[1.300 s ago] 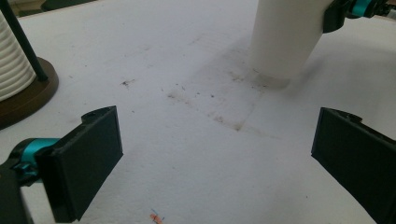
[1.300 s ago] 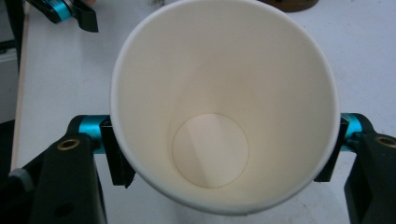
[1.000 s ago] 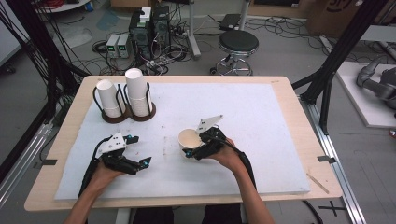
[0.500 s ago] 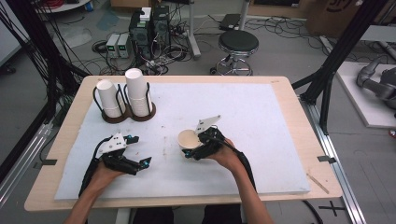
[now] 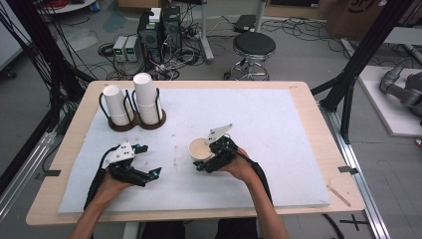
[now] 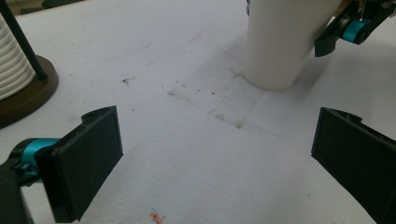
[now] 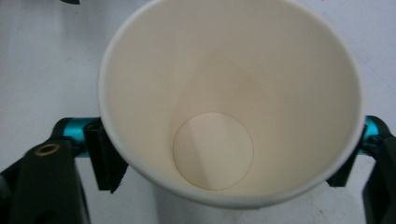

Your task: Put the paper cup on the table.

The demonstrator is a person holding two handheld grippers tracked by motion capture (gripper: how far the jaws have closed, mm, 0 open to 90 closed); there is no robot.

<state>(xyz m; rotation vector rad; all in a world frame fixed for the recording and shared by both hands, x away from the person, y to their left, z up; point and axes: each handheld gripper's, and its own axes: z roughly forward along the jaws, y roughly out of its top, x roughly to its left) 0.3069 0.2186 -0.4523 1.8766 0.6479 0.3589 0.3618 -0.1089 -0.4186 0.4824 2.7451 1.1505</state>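
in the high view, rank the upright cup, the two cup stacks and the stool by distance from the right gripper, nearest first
1. Upright cup: between the jaws of the right gripper, which have just been opening.
2. Taller stack: right side of the holder, up and left.
3. Shorter stack: just left of the taller one.
4. Stool: on the floor beyond the table.

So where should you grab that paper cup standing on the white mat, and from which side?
Best around its side wall, a little below the rim, coming in level from the person's side. The paper cup stands upright and open, and its wall tapers downward, so a high hold should slip less. The right tool already straddles it that way; its jaws have just been opening around the cup. Squeeze gently, since thin paper may crush.
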